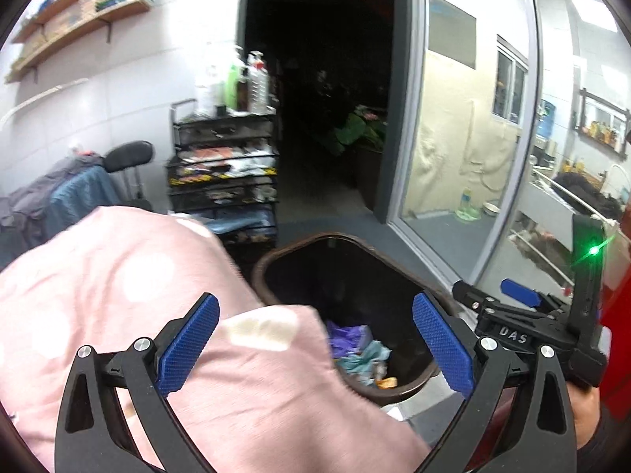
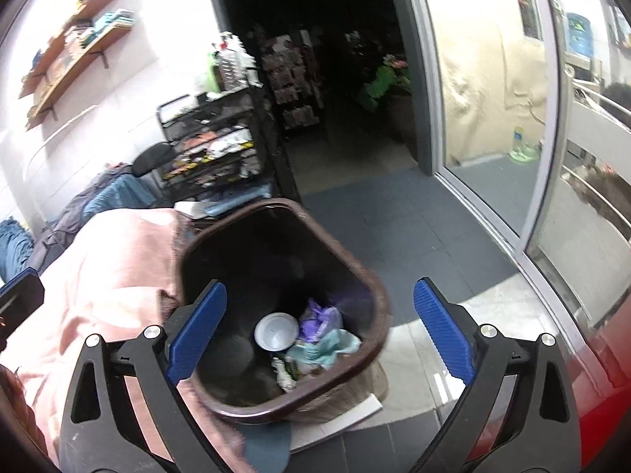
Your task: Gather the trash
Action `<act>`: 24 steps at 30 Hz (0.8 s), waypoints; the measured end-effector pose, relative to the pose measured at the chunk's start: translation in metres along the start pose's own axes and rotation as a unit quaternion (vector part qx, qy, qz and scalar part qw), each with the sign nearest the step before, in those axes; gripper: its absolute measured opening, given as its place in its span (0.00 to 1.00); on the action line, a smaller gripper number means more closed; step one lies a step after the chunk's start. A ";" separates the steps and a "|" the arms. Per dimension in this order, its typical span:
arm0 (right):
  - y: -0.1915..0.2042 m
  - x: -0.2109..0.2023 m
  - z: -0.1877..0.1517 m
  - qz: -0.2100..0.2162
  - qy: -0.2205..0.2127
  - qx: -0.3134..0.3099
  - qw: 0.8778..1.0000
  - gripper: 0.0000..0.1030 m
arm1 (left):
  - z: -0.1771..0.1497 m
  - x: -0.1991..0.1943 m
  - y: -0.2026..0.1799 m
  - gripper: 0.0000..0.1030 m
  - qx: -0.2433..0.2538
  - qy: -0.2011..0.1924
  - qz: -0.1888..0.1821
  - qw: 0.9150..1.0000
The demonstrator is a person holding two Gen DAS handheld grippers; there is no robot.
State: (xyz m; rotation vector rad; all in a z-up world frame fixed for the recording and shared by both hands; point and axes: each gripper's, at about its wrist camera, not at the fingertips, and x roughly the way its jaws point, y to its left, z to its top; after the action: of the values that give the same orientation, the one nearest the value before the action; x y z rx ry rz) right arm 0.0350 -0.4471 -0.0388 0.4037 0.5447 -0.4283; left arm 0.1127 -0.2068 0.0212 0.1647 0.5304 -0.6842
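The trash bin [image 2: 378, 295] stands on the floor [image 2: 414, 228], just right of the draped cloth [image 2: 118, 276]. In the bin lie a round lid [image 2: 276, 331] and, to its right, crumpled wrappers [image 2: 323, 335]. The wire rack [image 2: 221, 149] stands farther off, left of the doorway [image 2: 335, 79]; the glass panel [image 2: 493, 118] lies right.

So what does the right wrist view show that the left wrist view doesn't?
Only the right wrist view: a white round lid lying in the bin, and the open right gripper above it. Only the left wrist view: the open left gripper, and the right gripper seen from the side. Both: the brown trash bin holding purple and teal wrappers, the pink cloth and the black wire cart.
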 end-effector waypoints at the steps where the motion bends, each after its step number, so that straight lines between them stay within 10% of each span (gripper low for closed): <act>1: 0.005 -0.003 -0.001 0.004 -0.004 -0.006 1.000 0.92 | -0.003 -0.005 0.002 0.95 -0.001 -0.003 0.011 1.000; 24: 0.140 -0.106 -0.054 0.153 -0.119 -0.145 0.970 0.95 | -0.073 -0.126 0.061 0.95 -0.086 -0.093 0.199 0.972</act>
State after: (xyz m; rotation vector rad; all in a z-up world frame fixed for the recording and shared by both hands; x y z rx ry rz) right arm -0.0003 -0.2754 0.0146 0.1470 0.2962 -0.0943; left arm 0.0396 -0.0662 0.0222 0.0408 0.3588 -0.2557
